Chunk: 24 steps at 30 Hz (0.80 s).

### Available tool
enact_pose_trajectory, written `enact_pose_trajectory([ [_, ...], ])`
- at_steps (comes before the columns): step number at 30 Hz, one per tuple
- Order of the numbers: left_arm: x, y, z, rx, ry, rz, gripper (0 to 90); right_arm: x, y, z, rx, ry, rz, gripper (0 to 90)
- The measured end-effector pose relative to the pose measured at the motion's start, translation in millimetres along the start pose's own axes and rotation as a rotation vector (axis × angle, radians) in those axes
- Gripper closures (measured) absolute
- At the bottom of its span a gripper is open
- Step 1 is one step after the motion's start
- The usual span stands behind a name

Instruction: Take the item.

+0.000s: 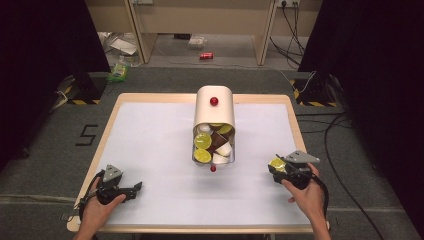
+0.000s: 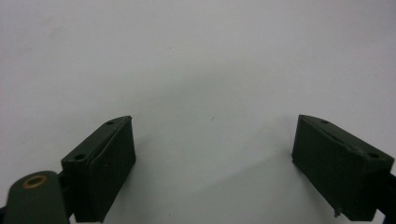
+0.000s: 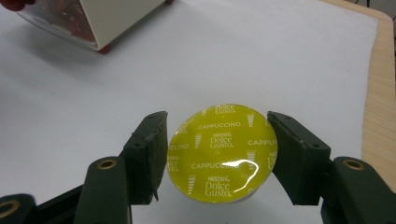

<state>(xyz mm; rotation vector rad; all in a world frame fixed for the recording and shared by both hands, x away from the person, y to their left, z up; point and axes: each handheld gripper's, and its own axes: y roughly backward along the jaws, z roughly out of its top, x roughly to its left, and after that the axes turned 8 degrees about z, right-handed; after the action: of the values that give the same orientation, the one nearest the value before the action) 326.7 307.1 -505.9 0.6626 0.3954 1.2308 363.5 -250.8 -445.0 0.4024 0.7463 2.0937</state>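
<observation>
A cream capsule dispenser (image 1: 214,116) lies on the white table top (image 1: 150,145), its clear front end (image 1: 214,159) showing several yellow-lidded, white and brown capsules. My right gripper (image 1: 276,168) is at the right of the table, shut on a capsule with a yellow "Cappuccino" lid (image 1: 276,163). In the right gripper view the lid (image 3: 222,154) faces up and the two jaws of my right gripper (image 3: 217,122) press its sides, with the dispenser's corner (image 3: 107,18) at the upper left. My left gripper (image 1: 136,189) rests near the front left, open. Its jaws (image 2: 215,126) stand wide apart over bare white surface.
The table has a wooden rim (image 1: 295,120). A red knob (image 1: 214,101) sits on top of the dispenser and another (image 1: 213,169) at its front. On the floor behind are a red can (image 1: 206,56), cables and dark curtains at both sides.
</observation>
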Motion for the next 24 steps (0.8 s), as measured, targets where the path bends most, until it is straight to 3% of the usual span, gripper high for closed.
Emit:
enact_pose_trajectory([
  [24,-0.1,0.0,0.0,0.000,0.000,0.000,12.4,-15.6,-13.2,-20.2,0.066,-0.054,-0.003,40.8],
])
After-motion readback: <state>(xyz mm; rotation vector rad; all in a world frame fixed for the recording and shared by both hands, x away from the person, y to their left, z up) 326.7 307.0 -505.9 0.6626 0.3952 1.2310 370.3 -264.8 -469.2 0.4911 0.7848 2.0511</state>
